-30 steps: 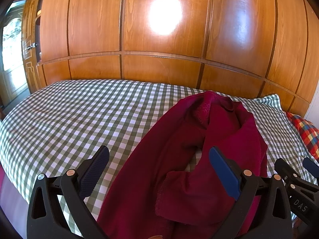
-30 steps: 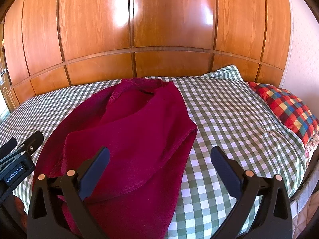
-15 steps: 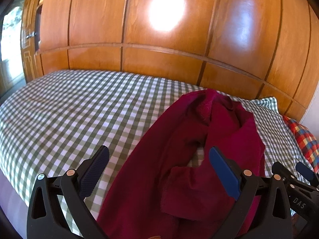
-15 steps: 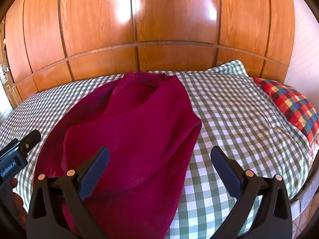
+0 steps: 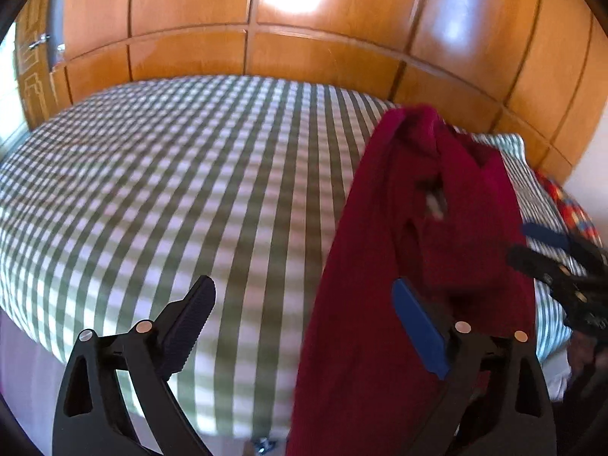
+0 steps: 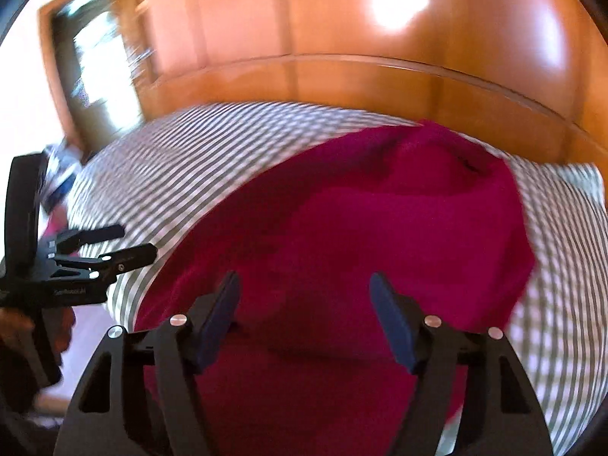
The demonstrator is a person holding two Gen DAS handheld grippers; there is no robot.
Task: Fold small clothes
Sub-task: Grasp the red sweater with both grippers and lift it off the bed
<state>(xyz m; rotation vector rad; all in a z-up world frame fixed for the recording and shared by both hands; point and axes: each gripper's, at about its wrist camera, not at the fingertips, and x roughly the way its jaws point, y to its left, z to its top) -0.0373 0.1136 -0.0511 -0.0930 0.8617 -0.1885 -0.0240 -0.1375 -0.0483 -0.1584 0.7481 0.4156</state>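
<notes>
On the green-checked bed [image 5: 190, 190], both tongs [image 5: 304, 311] [image 6: 304, 304] spread over the soft, floppy crimson fleece garment [image 6: 342, 235]; pinch its near hem.

garment [image 5: 418, 266] on bed [image 5: 190, 190]; wooden panelling [image 5: 323, 57] behind; pillow [image 5: 570, 209] right of garment

One marking found: small pale lettering on side of left gripper [image 6: 87, 254] body, right wrist view, too blurred to read. Right gripper [image 5: 558, 254] as seen in left wrist view, at right edge, shows no legible print. No other text, nos. or signs legible in either view.
</notes>
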